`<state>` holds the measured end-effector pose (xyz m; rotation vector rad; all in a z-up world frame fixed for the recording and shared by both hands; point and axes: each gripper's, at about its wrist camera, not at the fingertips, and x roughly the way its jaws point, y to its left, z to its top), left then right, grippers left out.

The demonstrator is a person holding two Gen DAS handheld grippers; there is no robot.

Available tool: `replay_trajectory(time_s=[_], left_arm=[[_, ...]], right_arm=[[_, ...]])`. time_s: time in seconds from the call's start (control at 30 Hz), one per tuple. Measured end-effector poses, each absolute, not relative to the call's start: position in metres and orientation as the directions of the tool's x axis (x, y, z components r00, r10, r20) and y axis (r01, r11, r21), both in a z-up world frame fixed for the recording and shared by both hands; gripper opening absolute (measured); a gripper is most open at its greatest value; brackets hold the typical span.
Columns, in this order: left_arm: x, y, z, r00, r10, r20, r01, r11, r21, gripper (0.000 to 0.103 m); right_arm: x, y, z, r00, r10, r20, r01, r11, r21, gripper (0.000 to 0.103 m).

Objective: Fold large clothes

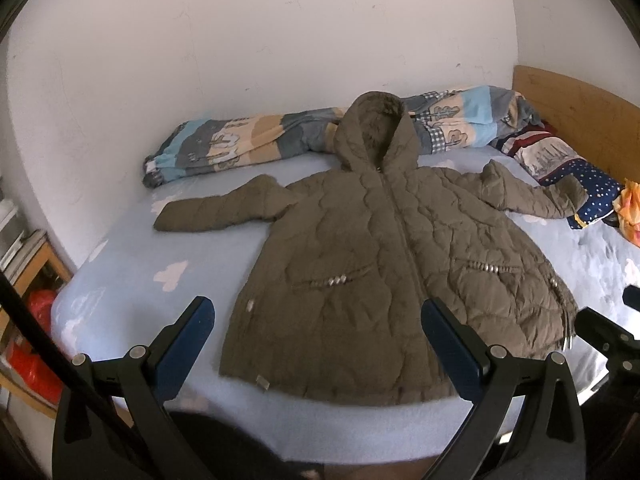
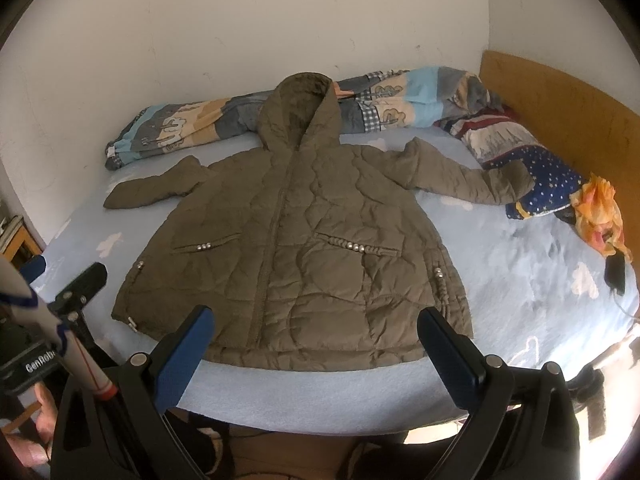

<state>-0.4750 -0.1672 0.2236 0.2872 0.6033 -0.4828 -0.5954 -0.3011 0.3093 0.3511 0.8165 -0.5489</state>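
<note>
Nearest to my left camera are the two blue-padded fingers of the left tool [image 1: 318,322], spread wide apart with nothing between them, and it hangs above the near edge of the bed [image 1: 132,280]. The right tool [image 2: 316,330] is in the same condition: its fingers are fully apart, they hold nothing, and it hovers over the hem on the other side. Both tools are off the cloth, so I judge the folding is not yet begun. The task's thing, an olive quilted jacket [image 1: 372,264], lies flat on the light blue sheet with its front up, zipper closed, the hem toward me and the hood [image 1: 374,132] pointing to the wall. Both sleeves are stretched out sideways; the left sleeve [image 1: 216,210] lies free on the sheet, while the cuff of the right sleeve [image 2: 476,184] ends touching a dark starred pillow [image 2: 548,184]. I think the jacket is spread so that each sleeve can be taken in toward the middle first. A rolled patterned quilt [image 1: 248,144] is pushed to the wall behind the hood, probably to leave room. An orange cloth [image 2: 600,212] lies near the wooden headboard [image 2: 568,108], well apart from the jacket. The padding looks thick, so the folds may spring open.
</note>
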Motion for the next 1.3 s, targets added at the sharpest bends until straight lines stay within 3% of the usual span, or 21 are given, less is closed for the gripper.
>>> replay_trajectory(time_s=[0.3, 0.5, 0.57, 0.8, 1.0, 1.2, 1.3], left_arm=[[-0.387, -0.278, 0.243, 0.715, -0.394, -0.577, 0.563, 0.814, 0.143, 0.103], [-0.321, -0.349, 0.184, 0.681, -0.356, -0.640, 0.575, 0.801, 0.167, 0.103], [-0.303, -0.359, 0.160, 0.694, -0.272, -0.667, 0.543, 0.806, 0.237, 0.103], [-0.252, -0.373, 0.143, 0.614, -0.318, -0.722, 0.576, 0.806, 0.135, 0.103], [-0.211, -0.395, 0.116, 0.546, -0.281, -0.789, 0.563, 0.820, 0.097, 0.103], [-0.186, -0.389, 0.080, 0.474, -0.214, -0.854, 0.530, 0.844, 0.083, 0.103], [-0.181, -0.386, 0.078, 0.454, -0.214, -0.865, 0.511, 0.858, 0.056, 0.103]], right_arm=[[-0.604, -0.426, 0.313, 0.504, -0.423, -0.753, 0.731, 0.673, 0.112, 0.103], [-0.610, -0.553, 0.307, 0.430, -0.473, -0.769, 0.847, 0.506, 0.162, 0.103], [-0.611, -0.596, 0.294, 0.375, -0.494, -0.784, 0.893, 0.418, 0.164, 0.103], [-0.611, -0.684, 0.238, 0.387, -0.425, -0.818, 0.911, 0.310, 0.270, 0.103], [-0.627, -0.745, 0.241, 0.426, -0.504, -0.751, 0.904, 0.271, 0.331, 0.102], [-0.641, -0.806, 0.208, 0.440, -0.473, -0.764, 0.898, 0.203, 0.391, 0.079], [-0.642, -0.827, 0.192, 0.431, -0.481, -0.764, 0.901, 0.185, 0.392, 0.077]])
